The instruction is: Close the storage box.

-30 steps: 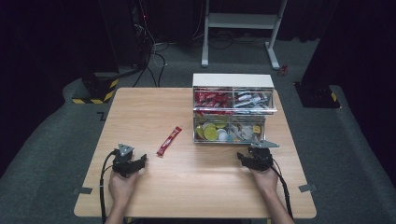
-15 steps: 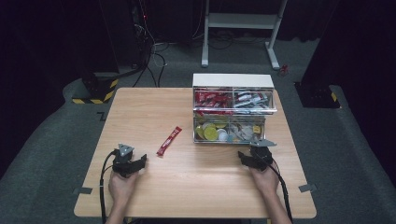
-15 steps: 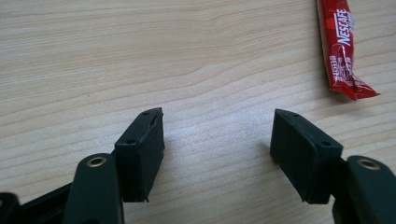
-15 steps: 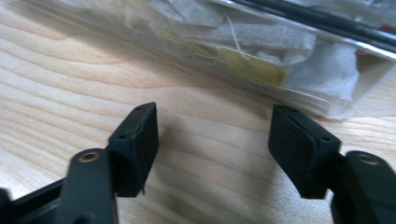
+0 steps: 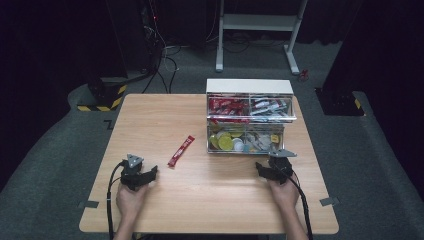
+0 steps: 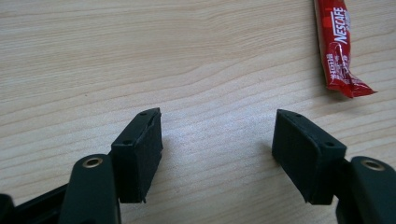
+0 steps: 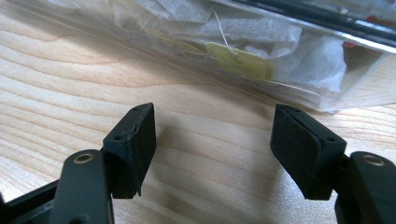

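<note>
Red coffee-stick sachet (image 5: 181, 150): flat on wooden bench (image 5: 160, 120), awaiting pickup | left gripper (image 5: 148, 174): apart, empty, nearest | right gripper (image 5: 264, 169): just opened, empty, facing clear drawer box (image 5: 248, 122)

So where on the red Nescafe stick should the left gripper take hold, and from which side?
Best guess: grip the red Nescafe stick across its narrow width near the middle, coming straight down from above. It lies flat on the table, slanted, with bare wood around it, so the jaws should turn to straddle its long edges. The left gripper is open with nothing between its jaws.
</note>
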Demonstrator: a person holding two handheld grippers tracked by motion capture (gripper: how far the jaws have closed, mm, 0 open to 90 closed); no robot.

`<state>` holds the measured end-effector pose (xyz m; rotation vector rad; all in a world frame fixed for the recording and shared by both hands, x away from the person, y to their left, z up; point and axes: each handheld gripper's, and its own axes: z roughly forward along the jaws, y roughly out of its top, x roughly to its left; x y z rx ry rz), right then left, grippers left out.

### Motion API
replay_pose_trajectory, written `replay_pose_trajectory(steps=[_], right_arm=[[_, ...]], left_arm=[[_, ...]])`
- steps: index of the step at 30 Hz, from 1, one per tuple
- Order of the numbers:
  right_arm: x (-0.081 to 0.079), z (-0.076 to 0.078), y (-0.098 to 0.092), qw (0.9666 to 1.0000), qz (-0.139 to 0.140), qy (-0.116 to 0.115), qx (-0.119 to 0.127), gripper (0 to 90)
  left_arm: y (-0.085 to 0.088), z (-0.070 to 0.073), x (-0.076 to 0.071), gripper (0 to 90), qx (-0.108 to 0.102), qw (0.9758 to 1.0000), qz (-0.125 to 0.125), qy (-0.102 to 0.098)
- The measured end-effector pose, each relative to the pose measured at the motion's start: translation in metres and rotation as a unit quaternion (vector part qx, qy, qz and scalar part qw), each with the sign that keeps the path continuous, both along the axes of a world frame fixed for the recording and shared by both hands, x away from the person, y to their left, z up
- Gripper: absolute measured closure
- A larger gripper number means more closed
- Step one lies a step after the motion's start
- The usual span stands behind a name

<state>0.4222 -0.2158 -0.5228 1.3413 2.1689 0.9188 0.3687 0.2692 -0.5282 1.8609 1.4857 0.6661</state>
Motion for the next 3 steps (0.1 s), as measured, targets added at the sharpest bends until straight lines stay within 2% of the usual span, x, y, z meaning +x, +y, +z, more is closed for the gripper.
replay_pose_trajectory(steps=[3], right_arm=[[-0.0003,0.0,0.0,1.0,-0.001,0.0,0.0,31.3]], left_arm=[[0.0015,0.0003,-0.0001,33.4,-0.005,1.0,-0.002,0.001]])
